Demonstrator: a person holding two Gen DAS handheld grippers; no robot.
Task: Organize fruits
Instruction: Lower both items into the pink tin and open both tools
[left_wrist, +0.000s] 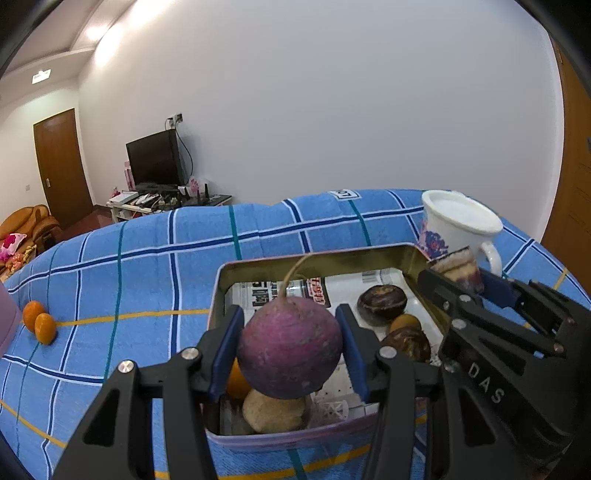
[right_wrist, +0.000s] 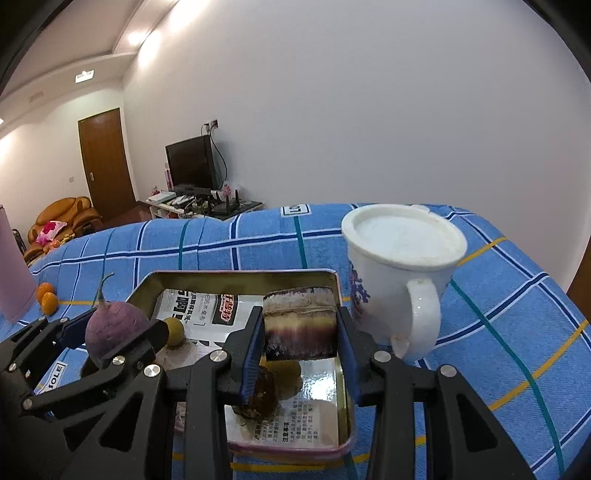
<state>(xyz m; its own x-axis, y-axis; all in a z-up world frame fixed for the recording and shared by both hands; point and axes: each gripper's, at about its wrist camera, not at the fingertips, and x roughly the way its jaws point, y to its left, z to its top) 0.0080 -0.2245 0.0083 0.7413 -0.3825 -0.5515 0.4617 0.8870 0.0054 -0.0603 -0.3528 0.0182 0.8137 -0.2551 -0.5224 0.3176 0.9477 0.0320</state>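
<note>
- Left wrist view: your left tool (left_wrist: 290, 345) is pinching the purple turnip (left_wrist: 290, 347), its blue pads pressed on either side, and the root hangs just above the near end of the gold tin (left_wrist: 314, 260).
- Inside the tin, on printed paper, lie two dark brown fruits (left_wrist: 382, 304), a small yellow one between them, and below the turnip an orange piece and a tan, rough one.
- Far to the tin's left, two small oranges (left_wrist: 38, 321) sit on the blue checked cloth (left_wrist: 147, 266), well apart from the tin; I judge these are still to be gathered.
- At the tin's right, your right tool (left_wrist: 469, 280) reaches in, closed on a striped block.
- Right wrist view: your right tool (right_wrist: 300, 350) is clamped on the striped block (right_wrist: 300, 325), purple below and pale above, held over the tin's (right_wrist: 240, 277) right half.
- The white mug (right_wrist: 402, 273) stands just right of the tin, on the cloth.
- Judging by this, sorting is midway: several pieces are in, two are held above it, and the oranges remain outside.
</note>
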